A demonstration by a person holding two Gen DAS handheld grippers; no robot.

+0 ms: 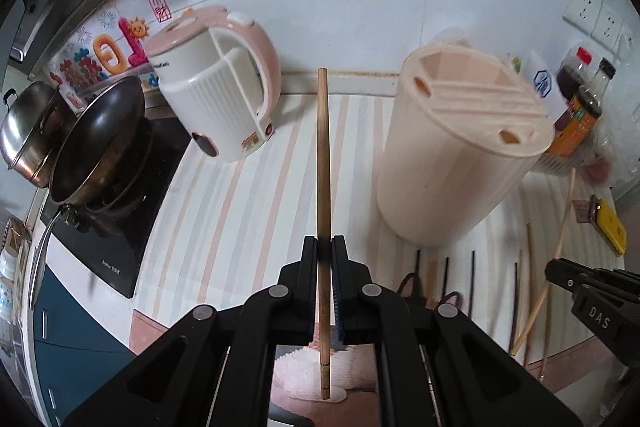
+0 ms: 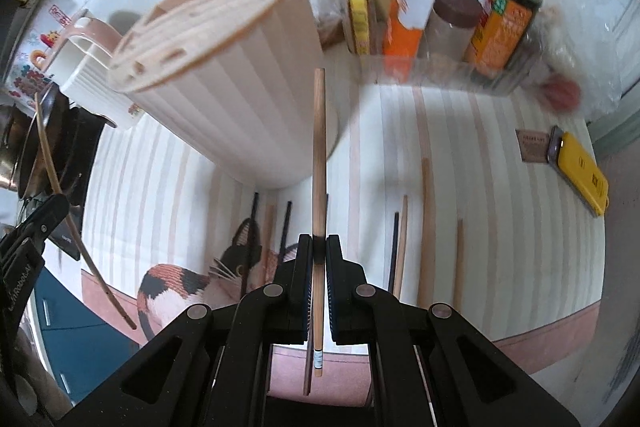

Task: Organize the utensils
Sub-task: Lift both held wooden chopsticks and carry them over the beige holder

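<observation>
A light wooden chopstick [image 1: 323, 163] is clamped between the closed jaws of the left hand-held gripper [image 1: 324, 247], lifted clear of the table [image 1: 248, 195] with its striped cloth. The right hand-held gripper [image 2: 315, 247] is likewise closed on a second pale wooden chopstick [image 2: 319, 163]. Just beyond both stands the cream ribbed plastic utensil holder with a slotted lid [image 1: 460, 147]. More wooden and black chopsticks [image 2: 426, 227] lie near the table's front edge. A pink-and-white electric kettle [image 1: 220, 87] stands towards the back edge.
</observation>
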